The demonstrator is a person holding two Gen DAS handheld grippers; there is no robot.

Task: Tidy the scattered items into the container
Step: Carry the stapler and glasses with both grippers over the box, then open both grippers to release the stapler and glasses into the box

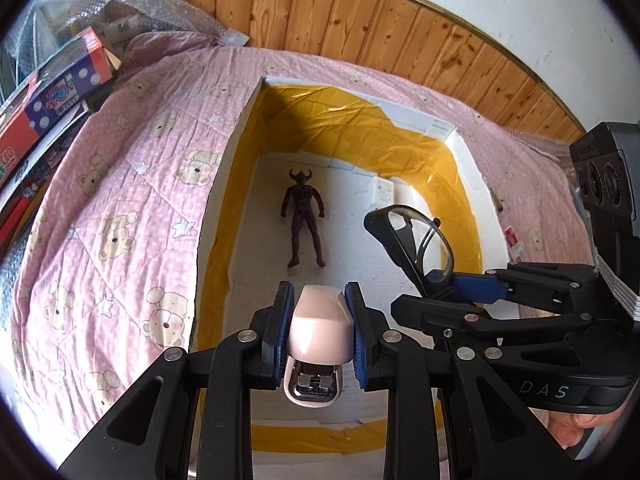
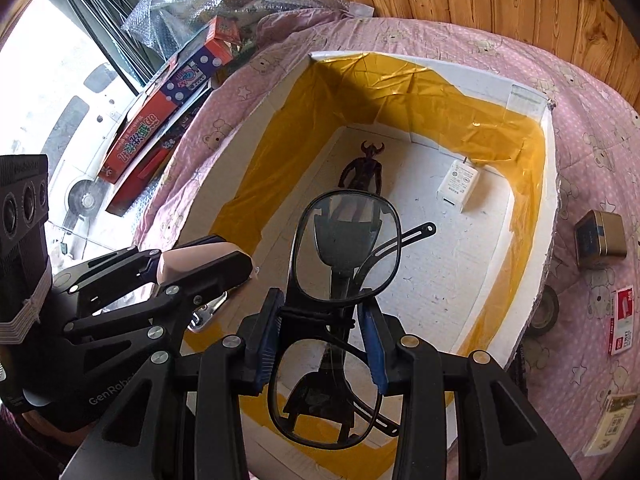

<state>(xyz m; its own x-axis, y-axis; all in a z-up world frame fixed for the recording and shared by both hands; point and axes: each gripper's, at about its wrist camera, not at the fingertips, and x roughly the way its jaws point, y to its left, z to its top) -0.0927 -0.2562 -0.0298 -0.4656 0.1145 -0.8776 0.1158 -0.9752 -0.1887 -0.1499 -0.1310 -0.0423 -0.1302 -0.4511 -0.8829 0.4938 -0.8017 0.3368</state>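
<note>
Pink stapler clamped in left hand-held gripper; glasses clamped in right hand-held gripper, above box.

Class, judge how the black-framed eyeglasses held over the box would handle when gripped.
The black-framed eyeglasses look light: thin frame. Probably fragile, with clear lenses. Their folded arms stick out, so they could snag the right gripper fingers.

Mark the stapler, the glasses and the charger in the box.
stapler point(image 1: 320, 326): left wrist view, on its pink top cover.
glasses point(image 2: 297, 236): right wrist view, on the upper lens's black rim, left side.
charger point(image 2: 458, 186): right wrist view, on its white top face.
</note>
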